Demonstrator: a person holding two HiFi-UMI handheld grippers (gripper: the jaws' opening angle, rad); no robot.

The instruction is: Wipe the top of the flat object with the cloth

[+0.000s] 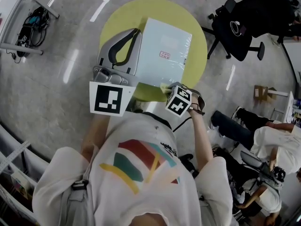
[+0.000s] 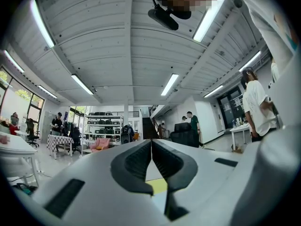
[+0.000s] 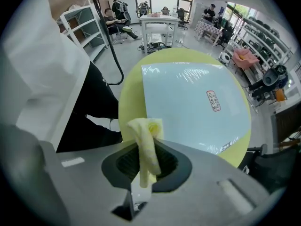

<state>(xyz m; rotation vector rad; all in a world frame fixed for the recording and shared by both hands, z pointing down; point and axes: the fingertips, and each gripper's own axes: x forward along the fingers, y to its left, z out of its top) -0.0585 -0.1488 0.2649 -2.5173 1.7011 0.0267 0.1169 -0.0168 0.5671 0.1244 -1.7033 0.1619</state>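
Head view: high above person, facing steeply down; round table [image 1: 155,7] and flat object [image 1: 162,55] lie just ahead of both claws.
Left gripper [image 2: 151,145] view: tipped up, faces ceiling and far hall; yellow table sliver beneath closed jaws.
Right gripper [image 3: 147,150] view: close, angled down past pinched cloth [image 3: 144,126].
Head and right gripper views share flat object, table.

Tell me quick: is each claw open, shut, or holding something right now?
Left claw: closed, nothing in it.
Right claw: closed on the yellow cloth.
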